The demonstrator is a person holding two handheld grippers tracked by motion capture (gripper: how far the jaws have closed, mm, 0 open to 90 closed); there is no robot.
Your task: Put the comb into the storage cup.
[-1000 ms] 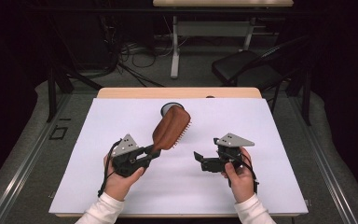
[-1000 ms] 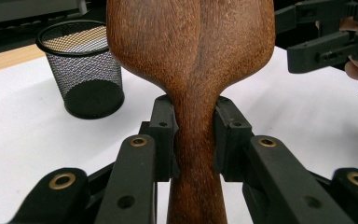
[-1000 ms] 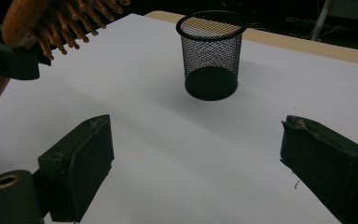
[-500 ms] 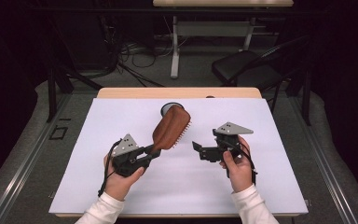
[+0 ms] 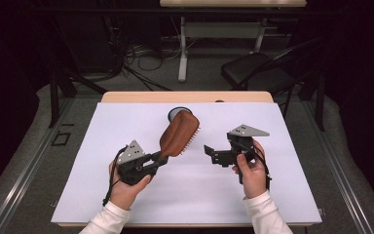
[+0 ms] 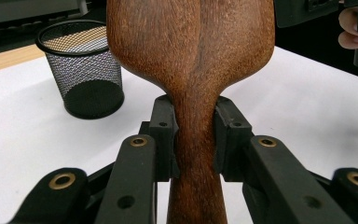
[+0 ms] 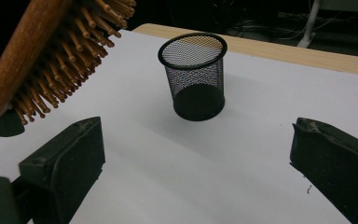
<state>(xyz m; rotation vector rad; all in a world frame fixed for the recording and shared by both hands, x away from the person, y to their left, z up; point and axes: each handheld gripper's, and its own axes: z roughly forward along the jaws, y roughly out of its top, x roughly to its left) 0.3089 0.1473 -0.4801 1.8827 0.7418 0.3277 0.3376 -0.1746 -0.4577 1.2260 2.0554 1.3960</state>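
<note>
A wooden hairbrush with a brown paddle head is held tilted above the white table cover, bristles toward the right. My left gripper is shut on its narrow handle; in the left gripper view both pads press the neck of the hairbrush. My right gripper hangs to the right of the brush, apart from it, pointing left. Its jaws have just been opening and stand wide with nothing between them. The right gripper view has the right gripper low over the sheet, the hairbrush bristles at upper left.
A black mesh cup stands upright and empty behind the brush, near the far edge of the white sheet; mesh cup, mesh cup. A wooden table edge runs behind it. Chairs and cables lie beyond on the floor.
My right gripper has shifted a little away from the person and its jaws have spread wider. The left gripper and the brush have kept still.
</note>
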